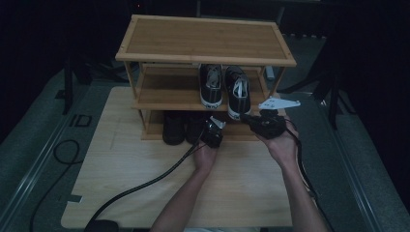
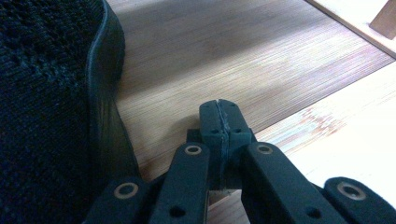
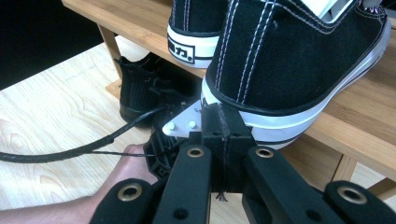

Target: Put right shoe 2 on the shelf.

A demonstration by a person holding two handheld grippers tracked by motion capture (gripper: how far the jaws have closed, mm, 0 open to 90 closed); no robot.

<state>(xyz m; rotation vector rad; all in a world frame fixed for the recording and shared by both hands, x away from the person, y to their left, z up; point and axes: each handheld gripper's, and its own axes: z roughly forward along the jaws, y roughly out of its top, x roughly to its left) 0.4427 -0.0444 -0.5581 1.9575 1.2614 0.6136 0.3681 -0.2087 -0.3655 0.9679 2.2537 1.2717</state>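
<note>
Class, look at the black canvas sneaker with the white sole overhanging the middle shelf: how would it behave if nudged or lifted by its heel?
The sneaker probably feels light, being canvas. Its upper likely flexes, while the white rubber sole looks stiffer. With its heel past the shelf edge, a sideways nudge from the right tool might tip it off.

A black canvas sneaker (image 1: 238, 94) with a white rubber sole and white stitching stands upright on the middle shelf (image 1: 164, 89) of the bamboo rack, heel toward the person and jutting just past the shelf's front edge. Its twin (image 1: 211, 85) stands just beside it to the left, sitting further in. On the bottom shelf (image 2: 224, 51) below stands a pair of plain black shoes (image 1: 173, 127), apparently knit-topped, heels also outward, close together at the shelf's front
</note>
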